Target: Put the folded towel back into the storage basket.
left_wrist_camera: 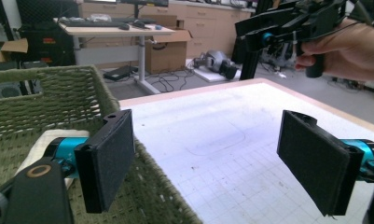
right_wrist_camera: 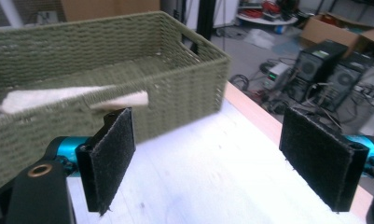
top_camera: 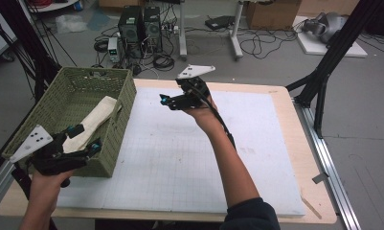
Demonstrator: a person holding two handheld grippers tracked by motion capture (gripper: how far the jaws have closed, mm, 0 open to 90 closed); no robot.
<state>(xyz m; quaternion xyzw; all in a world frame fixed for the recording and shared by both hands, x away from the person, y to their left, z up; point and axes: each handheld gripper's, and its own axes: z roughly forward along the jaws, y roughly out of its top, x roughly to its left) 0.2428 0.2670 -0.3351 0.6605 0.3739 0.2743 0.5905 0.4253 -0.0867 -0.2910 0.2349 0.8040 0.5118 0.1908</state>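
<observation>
At left of the high view: green woven basket point(top_camera: 118, 124) on the table's left edge, one cream folded cloth point(top_camera: 96, 122) lying inside it, one end resting up on the right wall and poking over the rim. The cloth is already in the basket; nothing else lies loose on the white mat point(top_camera: 180, 158). By my reading the placing is done, or nearly so, with little left beyond perhaps tucking that raised end down and backing the hands off.

Left gripper point(top_camera: 82, 139) low left in the high view, at the basket's near corner; jaws spread wide, nothing between them. Its own view shows one pad over the basket's rim, the other over the mat.

Right gripper point(top_camera: 173, 101) held up above the mat's far middle, pointed toward the basket, well apart from it. Jaws wide and empty in its own view, where the cloth's tip point(right_wrist_camera: 126, 99) juts over the basket wall.

Count: one basket, one cloth, one mat, two grippers, two hands.
</observation>
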